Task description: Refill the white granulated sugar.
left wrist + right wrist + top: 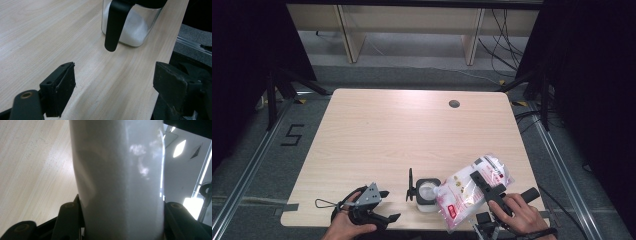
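Your right gripper (486, 184) fingers squeeze the tipped bag (469, 191) over the jar (427, 195) near the surface's front edge. Jar partly full; keep pouring. Left gripper (371, 206) fingers wide, empty.

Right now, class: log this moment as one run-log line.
right hand-held gripper: shut on bag, tipped over jar | left hand-held gripper: open, empty

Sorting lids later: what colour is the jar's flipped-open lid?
Black, clearest in the left gripper view: lid on the jar.
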`<state>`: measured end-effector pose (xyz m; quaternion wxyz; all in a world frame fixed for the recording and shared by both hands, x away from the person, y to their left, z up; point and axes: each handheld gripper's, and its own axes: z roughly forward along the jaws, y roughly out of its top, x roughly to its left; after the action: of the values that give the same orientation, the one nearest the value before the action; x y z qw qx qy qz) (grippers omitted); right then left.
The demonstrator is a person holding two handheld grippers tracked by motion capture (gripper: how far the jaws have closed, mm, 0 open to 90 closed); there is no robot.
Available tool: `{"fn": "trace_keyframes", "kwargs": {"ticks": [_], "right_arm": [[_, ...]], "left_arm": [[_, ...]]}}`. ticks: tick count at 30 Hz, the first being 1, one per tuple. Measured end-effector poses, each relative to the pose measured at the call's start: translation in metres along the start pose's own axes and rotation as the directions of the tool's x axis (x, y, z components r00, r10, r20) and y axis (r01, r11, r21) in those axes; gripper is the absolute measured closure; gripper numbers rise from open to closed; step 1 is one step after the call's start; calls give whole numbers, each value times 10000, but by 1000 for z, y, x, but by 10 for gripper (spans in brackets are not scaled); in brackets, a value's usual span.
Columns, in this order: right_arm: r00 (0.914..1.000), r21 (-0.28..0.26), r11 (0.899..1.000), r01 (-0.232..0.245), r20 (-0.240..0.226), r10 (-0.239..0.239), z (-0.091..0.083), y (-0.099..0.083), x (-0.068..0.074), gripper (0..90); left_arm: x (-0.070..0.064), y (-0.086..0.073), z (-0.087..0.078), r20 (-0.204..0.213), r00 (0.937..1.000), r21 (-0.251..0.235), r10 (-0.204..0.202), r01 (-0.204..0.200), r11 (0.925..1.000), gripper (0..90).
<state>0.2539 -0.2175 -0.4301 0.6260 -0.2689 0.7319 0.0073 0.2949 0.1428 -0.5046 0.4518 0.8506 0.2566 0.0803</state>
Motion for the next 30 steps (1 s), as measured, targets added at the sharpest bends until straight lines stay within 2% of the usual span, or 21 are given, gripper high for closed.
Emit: {"fn": "trace_keyframes", "kwargs": {"ticks": [1,2,3,5,8,10,11,12,15,16,17,18,20,21,22,23,26,27,30], "right_arm": [[9998,-37,10000,-16,213,17,0,0,1,529],[9998,-90,10000,28,197,-26,1,0,1,529],[9997,-75,9997,-240,77,240,1,-1,3,530],[9998,-11,9998,-192,-80,192,1,-1,3,530],[9999,19,9999,-114,-117,114,1,0,3,531],[9996,-145,9995,-278,21,278,2,-1,4,532],[9999,-123,9998,-163,34,163,1,-2,3,532],[9999,-208,9998,21,146,-18,2,-3,1,532],[9999,-148,9998,-104,100,105,1,-4,2,532],[9993,1,9993,-377,-15,377,0,-4,3,533],[9991,8,9991,-421,-9,421,0,-4,3,533],[9993,-63,9994,-353,84,353,1,-4,3,533],[9996,-74,9996,-261,130,262,1,-5,3,533],[9995,-124,9994,-314,86,315,1,-5,2,533],[9997,-183,9996,-216,106,218,2,-6,2,534],[9999,-206,9997,-142,64,143,2,-6,1,534],[9996,-93,9995,-286,-45,286,1,-6,2,534],[9986,-166,9985,-516,133,518,2,-6,4,534],[9989,-261,9986,-454,102,457,2,-7,2,534]], "left_arm": [[0,0,0,-3,10000,43,27,-27,10000,175],[0,0,0,6,10000,19,1,-1,10000,175],[0,0,0,3,10000,18,8,-8,10000,175],[0,0,0,4,10000,10,17,-17,10000,175],[0,0,0,3,10000,15,16,-16,10000,175],[0,0,0,11,10000,-9,-10,10,10000,175],[0,0,0,-2,10000,-9,-47,47,10000,175],[-1,-1,0,-29,9995,-2,-316,316,9995,175],[0,0,0,31,10000,-68,-87,87,9999,175],[0,0,-1,7,10000,13,-28,28,10000,175],[0,0,0,-26,10000,4,-26,26,10000,175],[-1,-1,0,-96,9996,56,-279,280,9996,175],[-1,0,0,-26,9996,19,-285,285,9996,175],[0,0,-1,6,10000,17,-70,70,10000,175],[-2,0,-1,-25,9993,30,-361,361,9993,175],[-1,0,-1,-27,9994,33,-343,343,9994,175],[-1,0,-1,-37,9996,31,-285,285,9996,175],[-1,0,-1,-39,9995,1,-319,319,9995,175],[-1,0,-1,-36,9995,38,-304,304,9995,175]]}}
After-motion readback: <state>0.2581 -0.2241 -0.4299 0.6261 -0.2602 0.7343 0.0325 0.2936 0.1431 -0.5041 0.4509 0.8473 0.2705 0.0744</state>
